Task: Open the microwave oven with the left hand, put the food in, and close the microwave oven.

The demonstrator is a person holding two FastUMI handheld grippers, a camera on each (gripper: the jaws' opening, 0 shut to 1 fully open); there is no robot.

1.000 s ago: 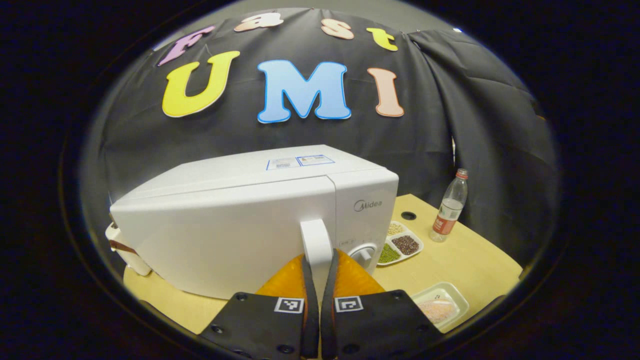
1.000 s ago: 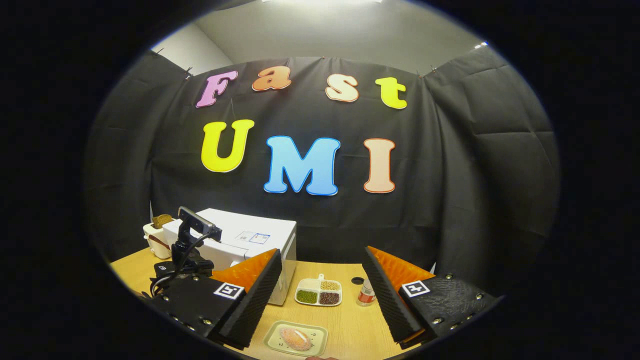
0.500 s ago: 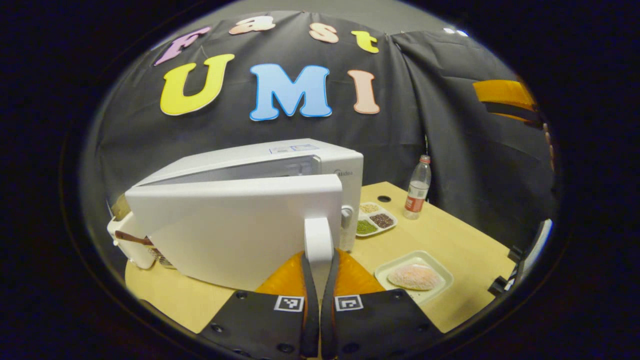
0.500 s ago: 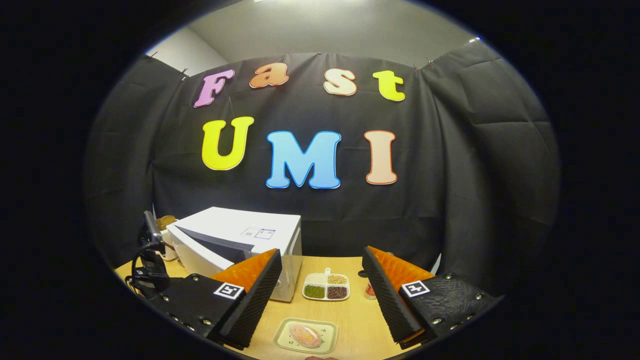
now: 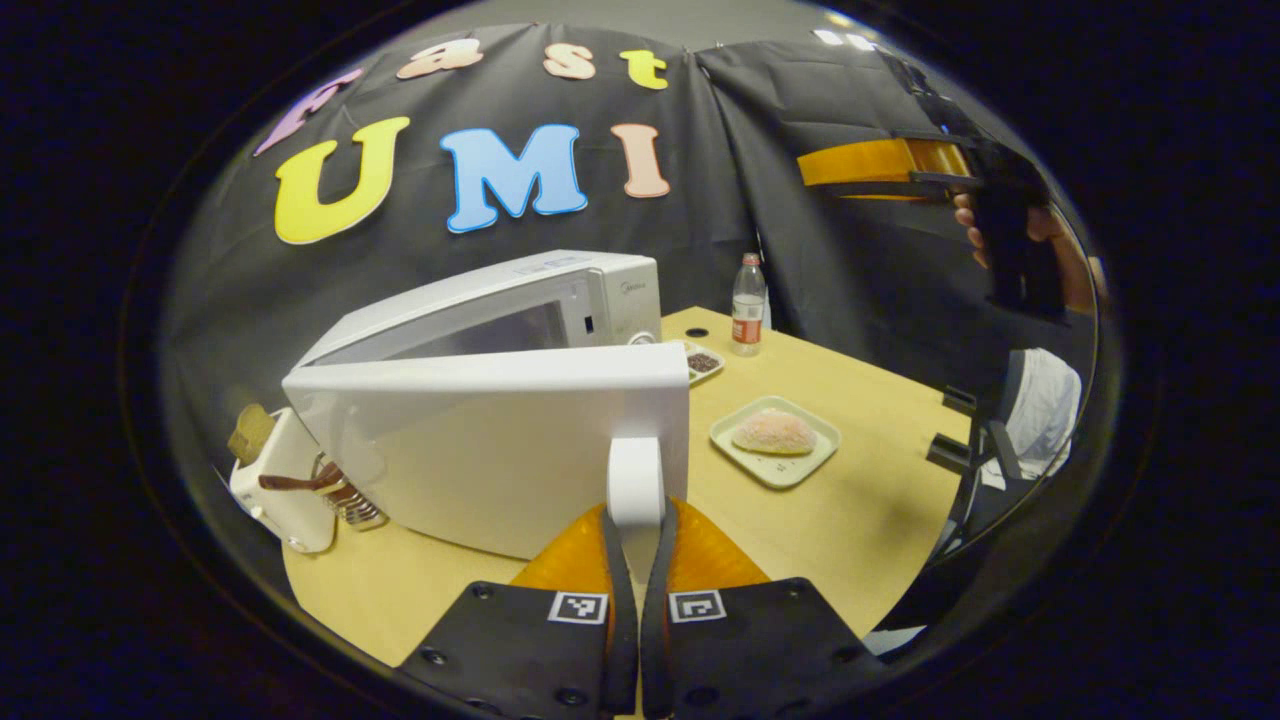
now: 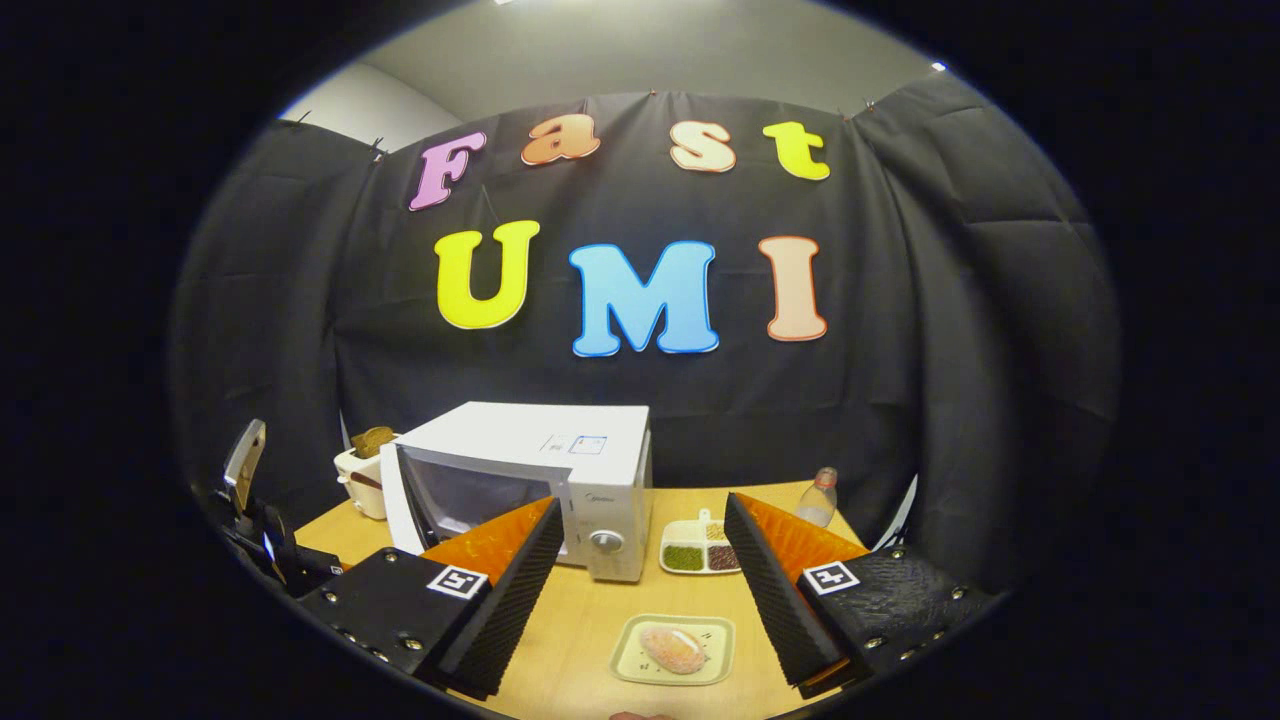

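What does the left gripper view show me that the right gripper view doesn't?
Left gripper view: the left gripper clamped on the white microwave's upright door handle, and a hand holding the right gripper. Right gripper view: the microwave's round control knob and the right gripper's spread fingers. Both: the microwave, the pale plate of pink food, the clear plastic bottle.

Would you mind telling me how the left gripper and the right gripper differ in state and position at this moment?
The left gripper is shut on the door handle of the microwave; the right gripper is open and holds nothing. The left gripper is down at the door, while the right gripper hangs above the plate of food, apart from it. Both carry square printed markers.
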